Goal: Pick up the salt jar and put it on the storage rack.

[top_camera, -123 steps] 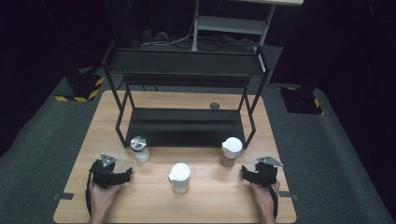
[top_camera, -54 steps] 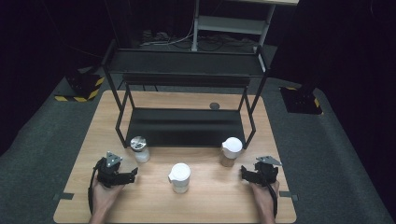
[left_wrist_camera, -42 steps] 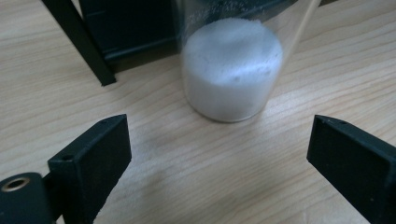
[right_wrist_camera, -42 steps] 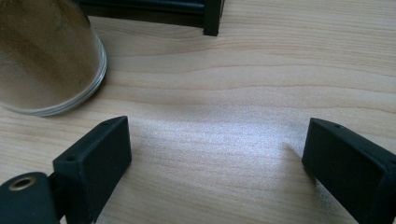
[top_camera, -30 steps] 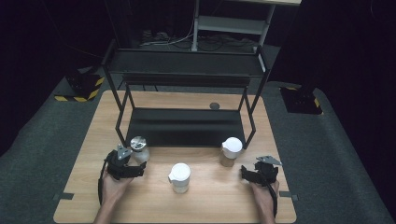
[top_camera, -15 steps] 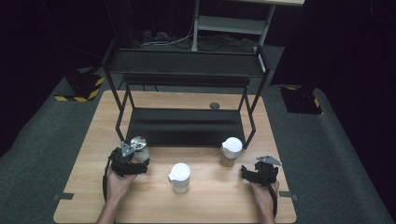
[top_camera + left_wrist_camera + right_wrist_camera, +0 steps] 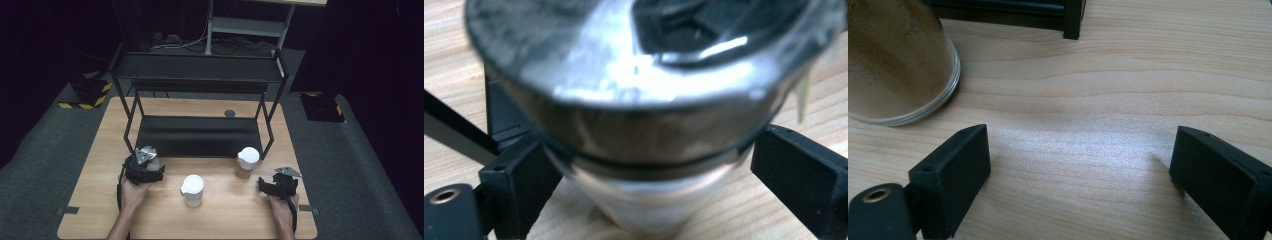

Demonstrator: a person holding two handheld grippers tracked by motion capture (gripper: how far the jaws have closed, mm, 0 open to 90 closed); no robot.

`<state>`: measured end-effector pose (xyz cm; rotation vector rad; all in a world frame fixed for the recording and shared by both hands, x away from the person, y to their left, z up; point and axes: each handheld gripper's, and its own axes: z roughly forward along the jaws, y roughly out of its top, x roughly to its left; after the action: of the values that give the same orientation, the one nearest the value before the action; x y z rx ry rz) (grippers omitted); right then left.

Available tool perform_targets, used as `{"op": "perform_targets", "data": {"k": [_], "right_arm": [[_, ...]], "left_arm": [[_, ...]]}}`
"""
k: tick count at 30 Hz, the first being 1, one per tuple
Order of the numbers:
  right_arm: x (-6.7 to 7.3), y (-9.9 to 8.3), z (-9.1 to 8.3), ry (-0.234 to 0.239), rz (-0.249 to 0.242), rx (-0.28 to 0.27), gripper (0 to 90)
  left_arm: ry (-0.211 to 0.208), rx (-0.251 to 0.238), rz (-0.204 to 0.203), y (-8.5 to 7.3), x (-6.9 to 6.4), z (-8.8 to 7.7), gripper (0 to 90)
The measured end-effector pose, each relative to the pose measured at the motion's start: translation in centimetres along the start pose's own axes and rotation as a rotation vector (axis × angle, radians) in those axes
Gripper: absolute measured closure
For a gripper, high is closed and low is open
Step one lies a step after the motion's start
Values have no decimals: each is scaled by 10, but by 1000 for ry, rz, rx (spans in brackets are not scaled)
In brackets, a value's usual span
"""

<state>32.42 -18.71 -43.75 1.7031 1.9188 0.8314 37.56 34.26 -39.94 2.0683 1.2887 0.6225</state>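
Pale wood made up the bench [image 7: 220, 215], its grain running sideways under my cameras, with dark grey carpet around it and a black room beyond. Yellow-and-black striped blocks [image 7: 87, 97] sat on the floor off the far left corner.

At the left, my left hand-held gripper [image 7: 145, 167] was at the silver-lidded cup [image 7: 149, 154], which stood on the bench just in front of the black metal rack [image 7: 200, 100]. In the left gripper view the cup [image 7: 639, 100] sat between the two black jaws; the left one lay against its wall, the right one looked just apart, and with the blur I could not tell whether the grip had closed.

Near the middle of the front stood a white-lidded cup [image 7: 192, 190], well apart from both hands. Right of it, a brown cup with a white lid [image 7: 247, 162] stood beside the rack's front right leg.

At the right, my right hand-held gripper [image 7: 272, 186] rested on the bench, released, its jaws spread wide with nothing but bare wood [image 7: 1083, 145] between them, having just been closing slightly. The brown cup [image 7: 895, 65] showed to its upper left.
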Motion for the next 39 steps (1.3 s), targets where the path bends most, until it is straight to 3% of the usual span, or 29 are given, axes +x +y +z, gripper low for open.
{"op": "perform_targets", "data": {"k": [19, 28, 39], "right_arm": [[0, 0, 0, -1, 1, -1, 95], [0, 0, 0, -3, 0, 0, 97], [1, 0, 0, -6, 0, -2, 103]], "left_arm": [[23, -7, -2, 3, -4, 6, 214], [33, -25, -21, -1, -3, 5, 291], [34, -18, -44, 1, -3, 5, 303]]}}
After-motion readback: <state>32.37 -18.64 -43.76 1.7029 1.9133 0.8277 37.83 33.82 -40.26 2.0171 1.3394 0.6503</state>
